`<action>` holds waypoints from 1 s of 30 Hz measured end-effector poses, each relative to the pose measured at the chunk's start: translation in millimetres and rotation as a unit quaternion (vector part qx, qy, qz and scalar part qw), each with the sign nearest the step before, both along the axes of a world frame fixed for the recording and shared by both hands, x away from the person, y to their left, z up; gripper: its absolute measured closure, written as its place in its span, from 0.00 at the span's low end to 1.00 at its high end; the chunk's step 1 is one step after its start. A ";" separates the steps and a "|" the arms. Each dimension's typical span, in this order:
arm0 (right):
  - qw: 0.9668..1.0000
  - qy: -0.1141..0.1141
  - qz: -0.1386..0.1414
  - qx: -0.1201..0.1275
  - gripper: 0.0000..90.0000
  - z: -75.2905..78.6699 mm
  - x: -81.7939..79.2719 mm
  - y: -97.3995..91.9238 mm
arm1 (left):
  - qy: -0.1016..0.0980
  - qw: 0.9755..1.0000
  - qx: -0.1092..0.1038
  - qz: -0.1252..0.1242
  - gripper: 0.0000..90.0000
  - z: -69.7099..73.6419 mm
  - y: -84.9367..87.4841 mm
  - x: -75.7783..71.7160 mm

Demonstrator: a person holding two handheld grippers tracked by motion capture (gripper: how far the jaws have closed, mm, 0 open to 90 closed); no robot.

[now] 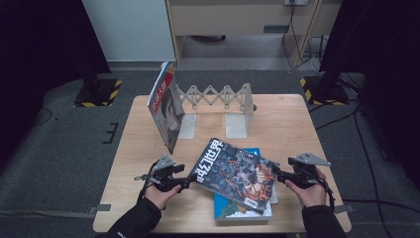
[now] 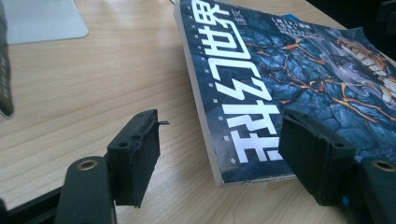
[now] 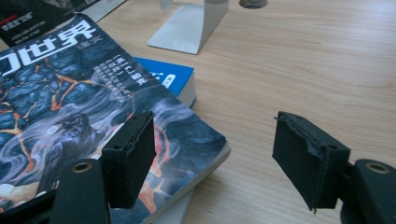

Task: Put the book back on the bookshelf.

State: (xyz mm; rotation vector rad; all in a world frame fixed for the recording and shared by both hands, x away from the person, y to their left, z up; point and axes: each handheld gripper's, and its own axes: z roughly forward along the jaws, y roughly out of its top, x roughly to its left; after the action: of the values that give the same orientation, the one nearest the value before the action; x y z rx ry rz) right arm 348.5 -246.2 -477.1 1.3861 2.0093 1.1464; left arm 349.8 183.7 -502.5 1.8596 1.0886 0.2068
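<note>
Room: grey carpeted floor, dark curtains at both sides, a pale desk at the back wall.
Counter (image 1: 292, 124): light wood, square, with the person's forearms entering from its near edge.
Dark magazine (image 1: 234, 174): blue-black cover with orange cracks and large white characters; it lies askew near the front middle of the counter, resting on top of the blue book, with its spine edge toward the left gripper.
Blue book (image 1: 242, 210): flat on the counter beneath the dark magazine; its near edge and a far corner stick out.
Left gripper (image 1: 190, 179): held low at the magazine's left edge; in the left gripper view its two black pads are spread, one over bare wood, the other above the cover's near corner, and neither presses on the magazine (image 2: 280, 84).
Right gripper (image 1: 278, 176): at the magazine's right corner; in the right gripper view the jaws stand apart, one pad over the cover (image 3: 93, 93), the other over bare wood, with nothing pinched.
Book rack (image 1: 218, 106): pale, with a scissor-lattice back and two flat end plates, standing at the far middle of the counter.
Red magazine (image 1: 166, 106): upright and leaning against the rack's left end, well apart from the dark magazine.
</note>
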 end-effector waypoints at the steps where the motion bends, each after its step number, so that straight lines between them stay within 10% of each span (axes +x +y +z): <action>1: 1.000 0.004 0.004 0.001 0.33 -0.4 -0.2 1.0 | 0.004 1.000 -0.003 -0.002 0.32 -1.4 -0.6 0.6; 30: 0.998 0.034 0.043 -0.011 0.31 -16.3 4.5 24.7 | 0.062 0.994 -0.083 -0.030 0.24 -24.8 -14.6 15.8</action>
State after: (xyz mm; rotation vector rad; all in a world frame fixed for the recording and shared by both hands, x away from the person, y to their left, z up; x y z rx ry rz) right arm 353.0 -221.5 -493.4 1.3573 2.1406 1.1236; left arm 365.6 169.1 -527.4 1.7720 1.0975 -0.0351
